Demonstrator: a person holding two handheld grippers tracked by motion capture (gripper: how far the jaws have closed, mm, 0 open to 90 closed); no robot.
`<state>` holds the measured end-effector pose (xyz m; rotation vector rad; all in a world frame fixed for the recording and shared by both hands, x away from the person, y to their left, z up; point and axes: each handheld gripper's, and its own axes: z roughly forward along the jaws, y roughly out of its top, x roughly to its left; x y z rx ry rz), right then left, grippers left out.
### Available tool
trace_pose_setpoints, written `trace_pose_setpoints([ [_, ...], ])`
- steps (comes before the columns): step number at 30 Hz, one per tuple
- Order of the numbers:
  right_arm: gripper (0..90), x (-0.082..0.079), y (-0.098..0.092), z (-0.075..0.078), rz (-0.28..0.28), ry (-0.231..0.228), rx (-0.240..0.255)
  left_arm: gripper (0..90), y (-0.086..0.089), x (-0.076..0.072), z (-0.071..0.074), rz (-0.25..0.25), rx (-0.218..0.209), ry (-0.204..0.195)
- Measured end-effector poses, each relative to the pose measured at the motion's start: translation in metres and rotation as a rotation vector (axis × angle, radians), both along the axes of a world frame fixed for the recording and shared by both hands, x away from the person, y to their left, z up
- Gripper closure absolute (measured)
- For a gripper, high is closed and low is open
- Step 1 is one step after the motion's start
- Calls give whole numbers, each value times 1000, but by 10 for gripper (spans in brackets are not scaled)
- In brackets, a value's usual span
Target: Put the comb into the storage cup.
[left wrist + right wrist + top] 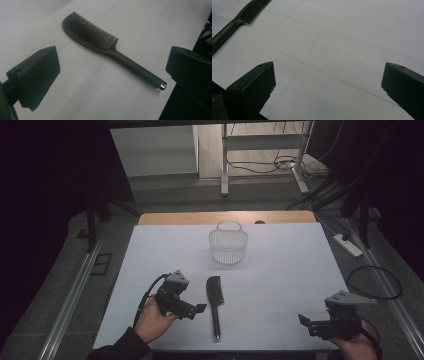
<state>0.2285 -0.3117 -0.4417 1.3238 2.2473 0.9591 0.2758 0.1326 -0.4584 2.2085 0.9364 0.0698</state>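
Comb not yet picked up — work barely begun
The comb [215, 303] lies flat on the desk [280, 285] just ahead of the left gripper's [196, 310] spread jaws; right gripper [306, 321] jaws also spread, holding nothing — basket [228, 245] beyond

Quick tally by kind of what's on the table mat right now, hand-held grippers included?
Comb: 1, black, lying flat
Basket: 1, white mesh with a handle
Hand-held gripper: 2, left hand-held gripper and right hand-held gripper, both with jaws apart and holding nothing
Total: 4
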Motion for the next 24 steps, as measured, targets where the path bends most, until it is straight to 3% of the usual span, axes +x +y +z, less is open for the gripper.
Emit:
trace_pose_setpoints([
  [11,0,0,0,0,4,1,1,0,-23,10,-2,-54,24,2],
  [24,0,1,0,0,7,4,0,0,-45,17,-7,-81,45,7],
])
